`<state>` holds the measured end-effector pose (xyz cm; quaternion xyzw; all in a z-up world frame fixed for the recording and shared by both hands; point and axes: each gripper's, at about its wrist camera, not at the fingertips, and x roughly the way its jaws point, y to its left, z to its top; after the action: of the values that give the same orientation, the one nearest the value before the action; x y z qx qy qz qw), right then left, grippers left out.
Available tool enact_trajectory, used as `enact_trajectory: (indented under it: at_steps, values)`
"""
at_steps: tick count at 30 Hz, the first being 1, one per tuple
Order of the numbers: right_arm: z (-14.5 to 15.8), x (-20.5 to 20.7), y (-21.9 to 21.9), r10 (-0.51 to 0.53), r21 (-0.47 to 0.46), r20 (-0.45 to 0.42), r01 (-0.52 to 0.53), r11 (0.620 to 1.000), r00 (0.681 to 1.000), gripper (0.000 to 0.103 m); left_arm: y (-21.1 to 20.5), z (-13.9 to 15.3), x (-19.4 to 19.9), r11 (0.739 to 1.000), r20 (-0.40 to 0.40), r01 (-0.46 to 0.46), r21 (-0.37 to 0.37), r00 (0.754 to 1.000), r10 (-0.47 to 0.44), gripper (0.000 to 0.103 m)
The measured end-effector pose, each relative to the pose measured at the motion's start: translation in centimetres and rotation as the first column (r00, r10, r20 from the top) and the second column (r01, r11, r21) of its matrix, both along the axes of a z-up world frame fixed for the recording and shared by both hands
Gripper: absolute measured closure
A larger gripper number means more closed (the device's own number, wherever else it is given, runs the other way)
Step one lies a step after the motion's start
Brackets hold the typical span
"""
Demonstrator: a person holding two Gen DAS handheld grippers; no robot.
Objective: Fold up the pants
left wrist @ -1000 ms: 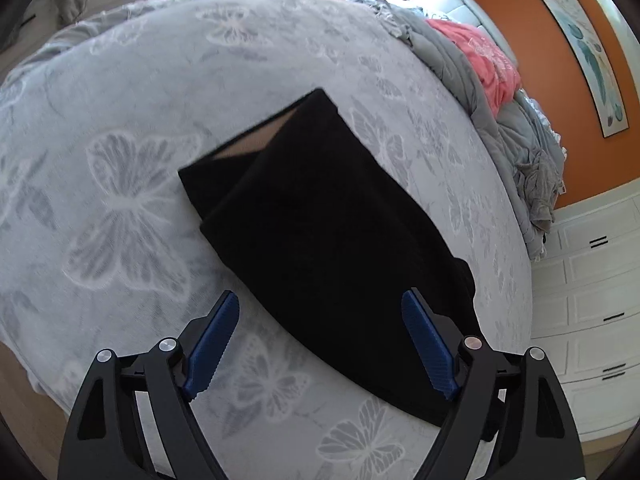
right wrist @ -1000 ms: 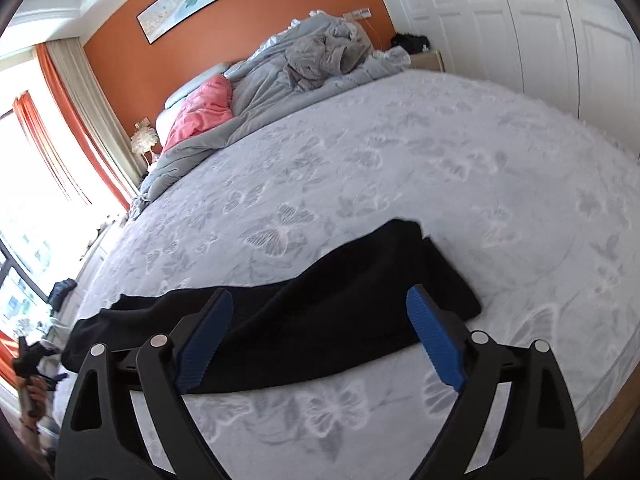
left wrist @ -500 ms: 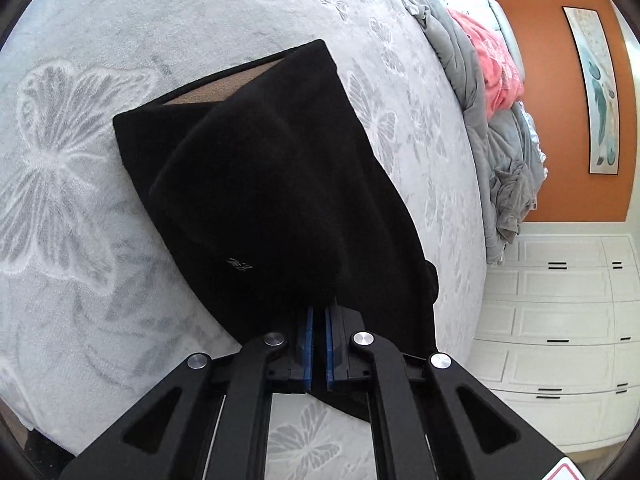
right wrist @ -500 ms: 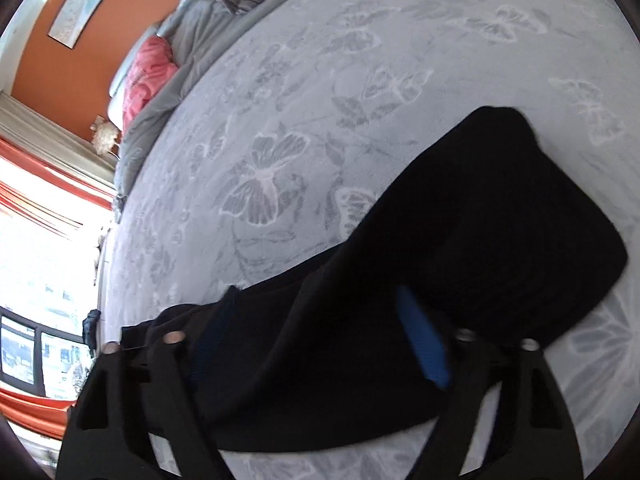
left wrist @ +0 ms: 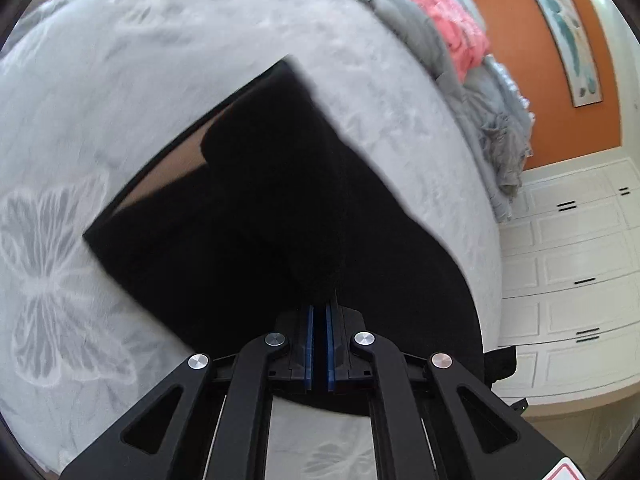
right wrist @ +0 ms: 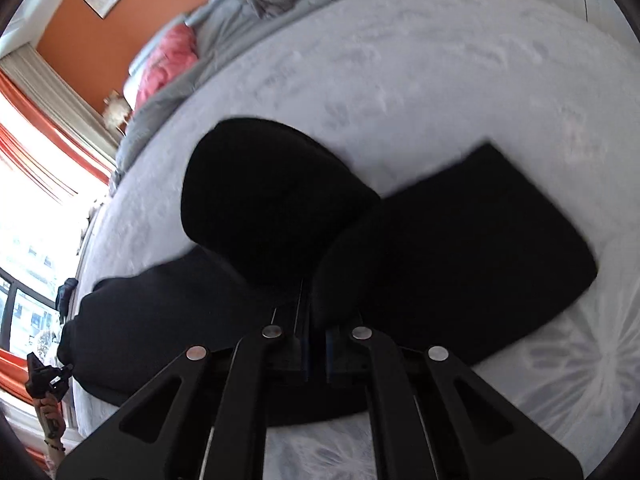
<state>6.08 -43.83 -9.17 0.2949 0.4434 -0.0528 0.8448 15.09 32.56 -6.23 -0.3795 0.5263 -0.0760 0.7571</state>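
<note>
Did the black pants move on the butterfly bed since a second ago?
Yes. The black fabric pants now bunch up in a raised hump toward the orange wall, pinched by the right tool, instead of lying flat.

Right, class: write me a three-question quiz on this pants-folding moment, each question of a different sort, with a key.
1. True or false: the left gripper is shut on the black pants.
2. Multiple choice: the pants lie on A) a wooden floor, B) a grey bedspread with a butterfly pattern, C) a white drawer.
3. Fill in: the right gripper has its fingers closed on a raised fold of the ____.

Key: 1 true; 2 B; 3 pants.
</note>
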Motion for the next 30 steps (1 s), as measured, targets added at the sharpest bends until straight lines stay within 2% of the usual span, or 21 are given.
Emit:
enact_trajectory:
  at_steps: [2,5,6,7,8,9,10,11,13,14,15,16,17,19,21,22,24,26,27,28,30]
  values:
    - [-0.9,-0.5,-0.1,-0.011,0.041,0.001,0.011,0.999,1.0,0.098,0.4,-2.9,-0.9,1.0,-0.055,-0.003,0.011,0.999,0.003,0.101]
    - [-0.1,-0.5,0.4,-0.014,0.034,0.016,0.014,0.999,1.0,0.088,1.2,-3.8,-1.3,0.997,-0.046,-0.024,-0.079,0.999,0.02,0.1]
    - [0.0,-0.4,0.6,-0.018,0.042,0.015,0.018,0.999,1.0,0.08,1.3,-3.5,-1.3,0.996,-0.035,-0.03,-0.081,0.999,0.027,0.098]
    - [-0.1,-0.2,0.8,-0.02,0.061,0.016,0.019,0.998,1.0,0.063,1.1,-3.4,-1.3,0.997,-0.032,-0.026,-0.07,0.999,0.024,0.096]
    - [0.5,0.0,0.5,-0.023,0.074,0.027,0.021,0.997,0.999,0.055,0.9,-3.4,-1.2,0.998,-0.035,-0.021,-0.055,0.999,0.019,0.094]
    - [1.0,0.1,0.4,-0.033,0.059,0.035,0.03,0.998,0.999,0.042,0.8,-3.2,-1.3,0.999,-0.028,-0.024,-0.049,0.999,0.022,0.093]
    - [1.5,0.4,0.5,-0.044,0.019,0.043,0.044,0.999,0.998,0.036,0.6,-2.9,-1.2,0.998,-0.021,-0.031,-0.046,0.999,0.03,0.087]
    - [2.0,0.7,0.8,-0.049,-0.03,0.059,0.05,0.998,0.997,0.035,1.0,-2.5,-1.9,0.998,-0.01,-0.047,-0.045,0.999,0.047,0.081]
    - [2.6,1.3,1.0,-0.046,-0.071,0.07,0.051,0.996,0.996,0.033,1.4,-1.7,-2.3,0.995,0.036,-0.089,-0.051,0.995,0.091,0.045]
    - [2.5,1.7,1.0,-0.047,-0.071,0.07,0.052,0.996,0.996,0.033,1.7,-1.4,-2.5,0.992,0.058,-0.109,-0.055,0.992,0.113,0.041]
    - [2.4,2.1,0.9,-0.04,-0.063,0.075,0.044,0.997,0.996,0.048,1.6,-1.2,-2.2,0.991,0.067,-0.13,-0.045,0.989,0.132,0.039]
    - [2.4,2.5,0.9,-0.028,-0.056,0.078,0.033,0.998,0.997,0.08,1.8,-1.3,-1.8,0.989,0.065,-0.146,-0.035,0.987,0.148,0.042]
    - [2.5,2.9,0.8,-0.026,-0.037,0.079,0.029,0.999,0.997,0.093,1.7,-1.5,-1.2,0.988,0.067,-0.147,-0.044,0.986,0.15,0.043]
    - [4.4,2.2,0.1,-0.057,0.046,0.177,0.049,0.998,0.983,0.094,1.6,-1.3,0.0,0.989,0.059,-0.142,-0.034,0.988,0.143,0.099]
    - [7.2,0.3,-0.6,-0.091,0.124,0.293,0.057,0.991,0.952,0.094,2.5,1.1,-0.3,0.984,0.133,-0.168,-0.064,0.976,0.175,0.099]
    - [8.0,-0.6,-0.8,-0.094,0.136,0.322,0.052,0.989,0.942,0.094,3.0,2.5,-1.1,0.984,0.161,-0.167,-0.063,0.971,0.176,0.099]
    - [6.9,-1.5,-0.8,-0.087,0.096,0.259,0.065,0.993,0.962,0.094,3.6,3.2,-2.4,0.99,0.138,-0.138,-0.011,0.981,0.138,0.099]
    - [2.7,-1.8,-1.3,-0.094,0.119,0.12,0.08,0.99,0.988,0.093,3.9,1.0,-2.9,0.988,0.036,-0.1,0.114,0.995,0.097,0.099]
    - [0.7,-2.0,-1.2,-0.091,0.131,0.066,0.081,0.988,0.994,0.092,4.4,-1.0,-3.1,0.988,-0.024,-0.089,0.123,0.995,0.092,0.098]
    - [-0.7,-2.3,-1.2,-0.094,0.143,0.046,0.086,0.986,0.995,0.09,5.1,-2.8,-3.2,0.991,-0.065,-0.099,0.085,0.992,0.105,0.098]
    - [-1.2,-3.1,-1.5,-0.126,0.2,0.095,0.105,0.974,0.987,0.084,5.7,-3.8,-3.5,0.991,-0.034,-0.133,0.031,0.99,0.134,0.097]
